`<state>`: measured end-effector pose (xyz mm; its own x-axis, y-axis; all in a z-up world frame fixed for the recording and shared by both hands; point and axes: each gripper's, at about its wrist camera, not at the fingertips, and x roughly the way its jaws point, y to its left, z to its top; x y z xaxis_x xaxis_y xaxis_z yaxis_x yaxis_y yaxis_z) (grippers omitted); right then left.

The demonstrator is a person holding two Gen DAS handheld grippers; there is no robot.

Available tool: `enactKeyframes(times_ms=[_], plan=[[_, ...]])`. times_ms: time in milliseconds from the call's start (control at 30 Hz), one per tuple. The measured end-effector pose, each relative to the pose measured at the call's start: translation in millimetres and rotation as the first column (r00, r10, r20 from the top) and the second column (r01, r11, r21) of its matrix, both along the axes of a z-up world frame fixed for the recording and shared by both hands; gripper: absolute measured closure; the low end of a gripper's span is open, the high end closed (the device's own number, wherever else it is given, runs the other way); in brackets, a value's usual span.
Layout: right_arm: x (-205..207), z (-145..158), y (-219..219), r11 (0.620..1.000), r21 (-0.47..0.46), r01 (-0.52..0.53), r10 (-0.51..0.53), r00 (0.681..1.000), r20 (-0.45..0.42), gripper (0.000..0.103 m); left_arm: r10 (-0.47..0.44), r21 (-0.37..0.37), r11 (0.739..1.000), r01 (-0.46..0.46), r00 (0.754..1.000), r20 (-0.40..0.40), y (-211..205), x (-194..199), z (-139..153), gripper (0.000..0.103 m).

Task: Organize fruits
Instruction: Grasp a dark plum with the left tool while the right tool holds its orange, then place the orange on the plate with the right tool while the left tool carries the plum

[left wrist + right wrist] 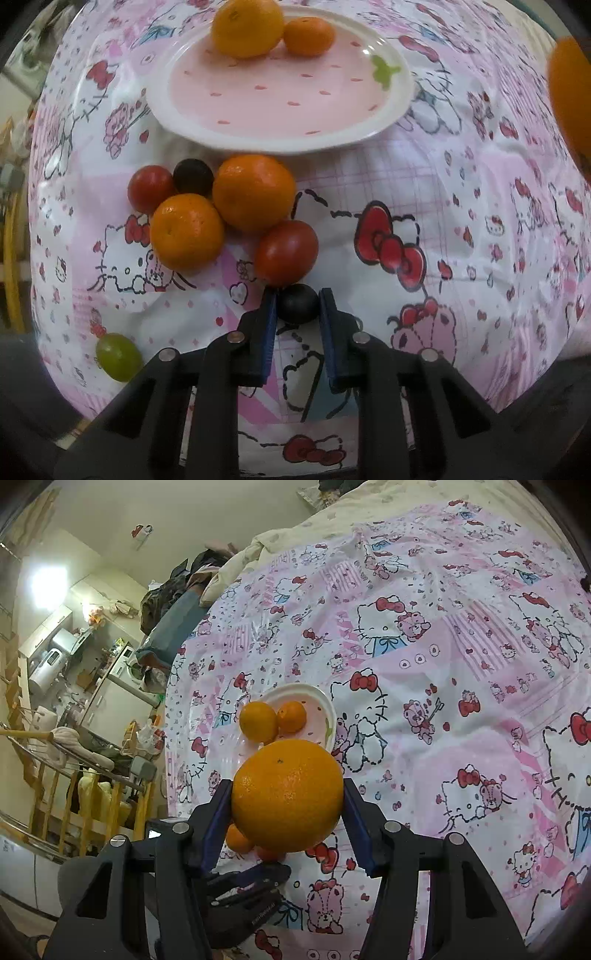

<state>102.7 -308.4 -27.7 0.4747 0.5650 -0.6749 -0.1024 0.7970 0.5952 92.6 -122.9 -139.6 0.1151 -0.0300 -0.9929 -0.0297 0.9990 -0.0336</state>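
My left gripper [297, 297] is shut on a black grape [297, 303] just above the cloth. Just ahead of it lie a red tomato [287, 252], two oranges [254, 192] [186, 230], another tomato [150, 189] and a dark grape [193, 177]. A green grape [119, 356] lies at the left. A pink plate [280, 99] beyond holds two oranges [247, 27] [308, 36]. My right gripper [287, 794] is shut on a big orange [287, 795], held in the air above the plate [325, 705]. That orange shows at the left view's right edge [570, 99].
A pink and white Hello Kitty cloth [443, 664] covers the bed. The bed's edge runs along the left of the right wrist view, with a wooden railing [85, 812] and room clutter below. A cream duvet [332, 520] lies at the far end.
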Motion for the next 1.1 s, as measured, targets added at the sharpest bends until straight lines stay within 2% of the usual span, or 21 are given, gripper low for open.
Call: enactKeyframes(times_ms=[400, 667, 800, 1100], plan=[[0, 4, 3, 1.000, 0.007, -0.007, 0.007, 1.000, 0.009, 0.044, -0.011, -0.047, 0.999, 0.012, 0.999, 0.030, 27, -28, 38, 0.085], [-1, 4, 4, 1.000, 0.000, -0.004, 0.004, 1.000, 0.010, 0.044, -0.017, -0.046, 0.999, 0.022, 0.994, 0.104, 41, -35, 81, 0.085], [-1, 5, 4, 1.000, -0.007, -0.004, 0.004, 1.000, 0.019, 0.044, -0.005, -0.052, 0.999, 0.012, 0.991, 0.135, 63, -31, 99, 0.085], [9, 7, 12, 1.000, -0.021, -0.022, 0.022, 0.999, 0.024, 0.044, 0.006, -0.036, 0.999, 0.001, 0.982, 0.188, 97, 3, 108, 0.085]])
